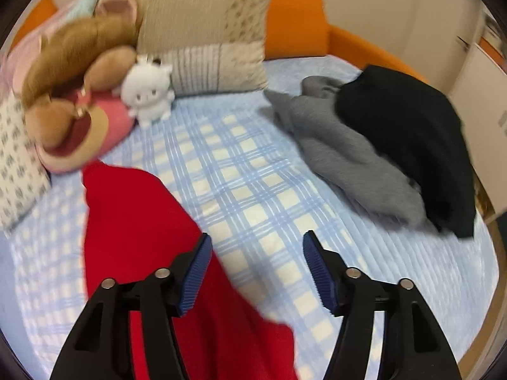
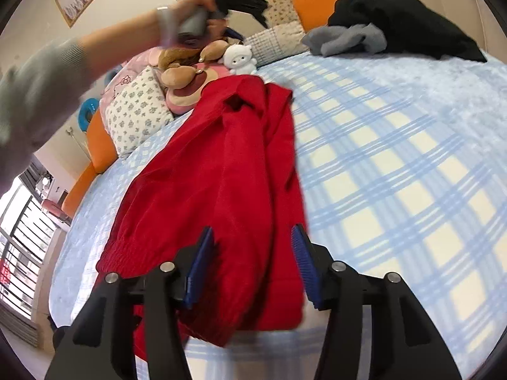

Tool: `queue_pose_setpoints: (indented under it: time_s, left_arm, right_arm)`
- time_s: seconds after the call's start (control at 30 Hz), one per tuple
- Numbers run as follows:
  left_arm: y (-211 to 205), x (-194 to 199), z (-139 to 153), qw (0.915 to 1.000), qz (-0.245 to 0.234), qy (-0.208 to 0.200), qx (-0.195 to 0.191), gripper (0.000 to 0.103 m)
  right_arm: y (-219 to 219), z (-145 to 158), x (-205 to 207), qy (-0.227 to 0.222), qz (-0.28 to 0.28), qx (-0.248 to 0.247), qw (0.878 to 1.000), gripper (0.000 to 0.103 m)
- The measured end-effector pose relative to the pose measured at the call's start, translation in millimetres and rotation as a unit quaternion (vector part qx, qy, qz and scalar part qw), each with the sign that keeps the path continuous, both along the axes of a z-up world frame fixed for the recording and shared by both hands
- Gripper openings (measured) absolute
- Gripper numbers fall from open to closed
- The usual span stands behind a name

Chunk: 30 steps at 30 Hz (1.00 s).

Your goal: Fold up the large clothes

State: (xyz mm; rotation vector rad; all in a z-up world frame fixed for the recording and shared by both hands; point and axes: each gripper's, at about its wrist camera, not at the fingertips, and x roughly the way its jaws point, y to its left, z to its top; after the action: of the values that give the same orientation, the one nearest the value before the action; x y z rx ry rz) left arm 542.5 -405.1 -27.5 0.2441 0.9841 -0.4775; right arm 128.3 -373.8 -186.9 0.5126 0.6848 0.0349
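A red garment lies folded lengthwise on the blue plaid bed, its elastic hem toward me. It also shows in the left wrist view. My right gripper is open and empty, low over the near hem end of the red garment. My left gripper is open and empty above the garment's right edge. In the right wrist view the left gripper is raised high near the pillows, held by a hand.
A grey garment and a black garment lie heaped at the bed's right side. Pillows, a brown plush and a white plush sit at the orange headboard. A window is left.
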Motion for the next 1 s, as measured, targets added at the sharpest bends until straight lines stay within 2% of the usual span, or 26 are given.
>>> queue_pose_setpoints:
  time_s: [0.1,0.23,0.33,0.43,0.53,0.57,0.6,0.67,0.73,0.83,0.87,0.9,0.93,0.97,1.0]
  left_arm:
    - [24,-36,9,0.9988,-0.029,-0.032,0.023,0.067]
    - [78,-110,-16,0.9963,-0.069,-0.041,0.029,0.067]
    - [112,-169,-45,0.9942,-0.071,-0.064,0.049,0.067]
    - [134,-228,-71,0.9884,-0.084,-0.103,0.074,0.067]
    - [137,-265,-87,0.9908,-0.1,-0.078,0.048,0.067]
    - [135,-274,-89,0.9906,-0.108,-0.075,0.038,0.067]
    - [131,-285,-90,0.9887,-0.116,-0.085,0.042,0.067]
    - [116,-314,-93,0.9793,-0.14,-0.131,0.065,0.067]
    - [101,-334,-104,0.9686,-0.168,-0.155,0.099,0.067]
    - [89,-346,-122,0.9604,-0.184,-0.167,0.126,0.067]
    - [89,-348,-127,0.9593,-0.185,-0.169,0.13,0.067]
    - [90,-348,-131,0.9588,-0.184,-0.171,0.133,0.067]
    - [92,-350,-133,0.9584,-0.184,-0.172,0.133,0.067]
    - [92,-349,-133,0.959,-0.184,-0.171,0.13,0.067]
    - [93,-350,-133,0.9601,-0.184,-0.168,0.127,0.067]
  right_arm:
    - [-15,23,2,-0.018,0.0,-0.034,0.999,0.052]
    - [-47,61,34,-0.047,0.013,-0.052,0.997,0.061]
    - [-72,86,89,-0.039,0.037,-0.058,0.997,0.068]
    - [-79,103,158,-0.008,0.073,-0.056,0.996,0.068]
    - [-66,102,236,0.054,0.118,-0.06,0.99,0.064]
    - [-59,98,260,0.077,0.13,-0.058,0.987,0.059]
    - [-51,92,282,0.103,0.129,-0.068,0.984,0.058]
    - [-32,80,313,0.14,0.134,-0.101,0.976,0.05]
    - [-13,64,335,0.179,0.14,-0.137,0.964,0.047]
    - [17,36,355,0.234,0.141,-0.236,0.932,0.044]
    - [24,26,360,0.252,0.14,-0.269,0.919,0.037]
    - [27,19,361,0.26,0.142,-0.287,0.911,0.025]
    - [27,16,361,0.26,0.145,-0.292,0.909,0.016]
    - [27,14,359,0.256,0.146,-0.294,0.909,0.015]
    - [24,15,356,0.247,0.144,-0.28,0.917,0.013]
